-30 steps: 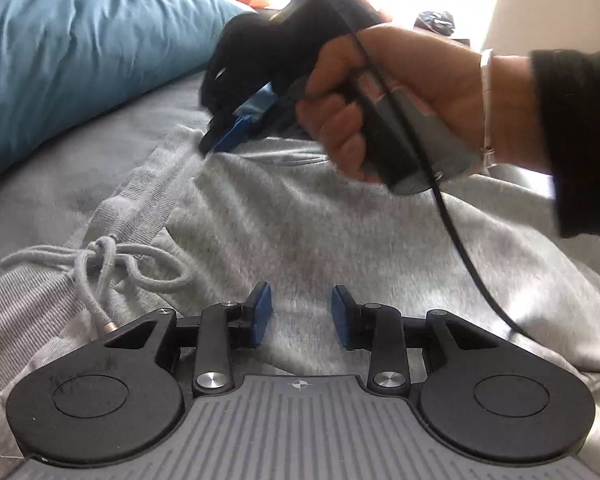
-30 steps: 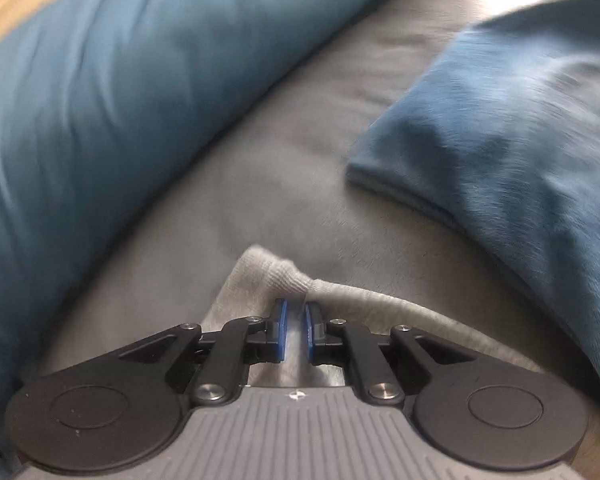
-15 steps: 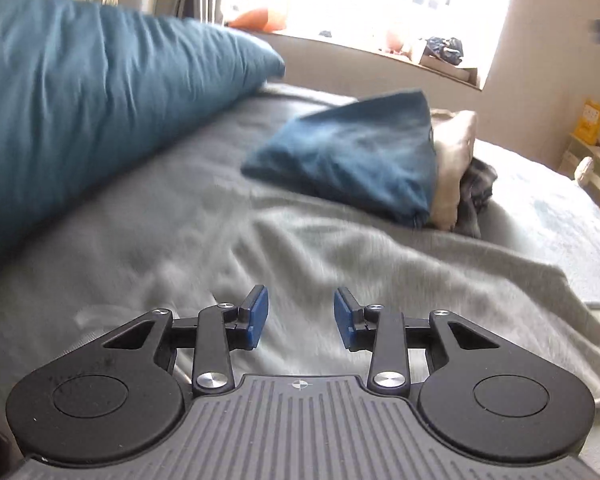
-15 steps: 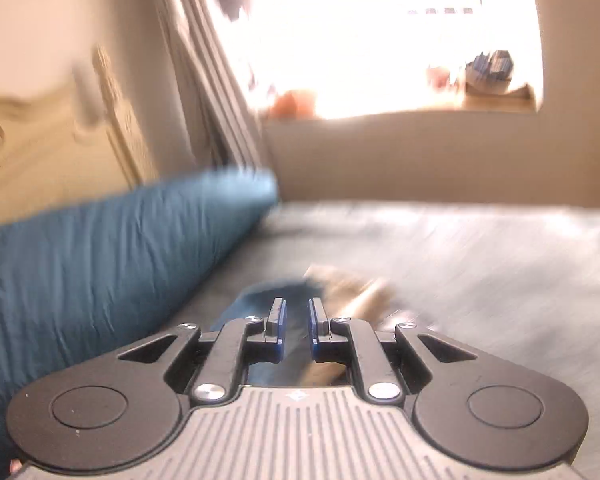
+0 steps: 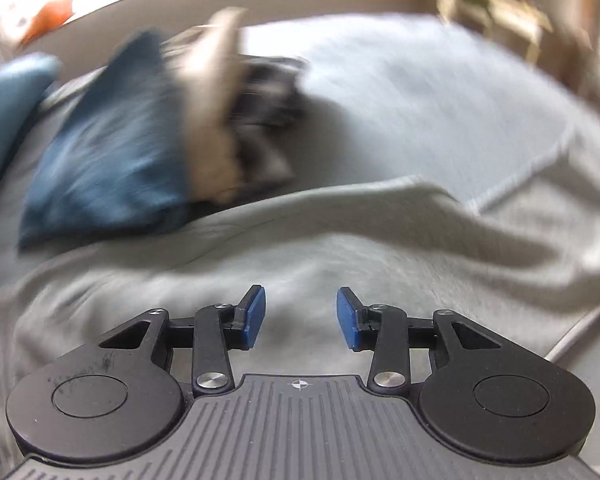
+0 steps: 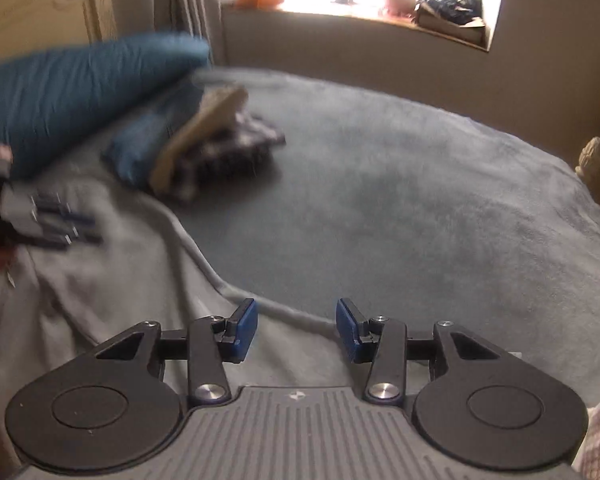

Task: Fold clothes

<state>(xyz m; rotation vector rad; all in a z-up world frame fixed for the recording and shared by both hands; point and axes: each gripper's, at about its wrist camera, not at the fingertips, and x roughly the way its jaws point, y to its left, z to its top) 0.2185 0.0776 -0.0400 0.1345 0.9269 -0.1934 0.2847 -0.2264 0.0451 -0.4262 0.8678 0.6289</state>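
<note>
A light grey garment lies spread on the bed. My left gripper is open and empty just above it. My right gripper is open and empty over the garment's right edge, where a hem runs across the grey bed cover. The left gripper also shows blurred at the far left of the right wrist view, low over the same garment.
A pile of folded clothes, blue, beige and dark plaid, sits behind the garment; it also shows in the left wrist view. A blue pillow lies at the left. The grey bed cover stretches right. A window sill is beyond.
The right gripper let go of the grey fabric, opened and swung right to the garment's edge. The left gripper stayed open and turned right across the garment.
</note>
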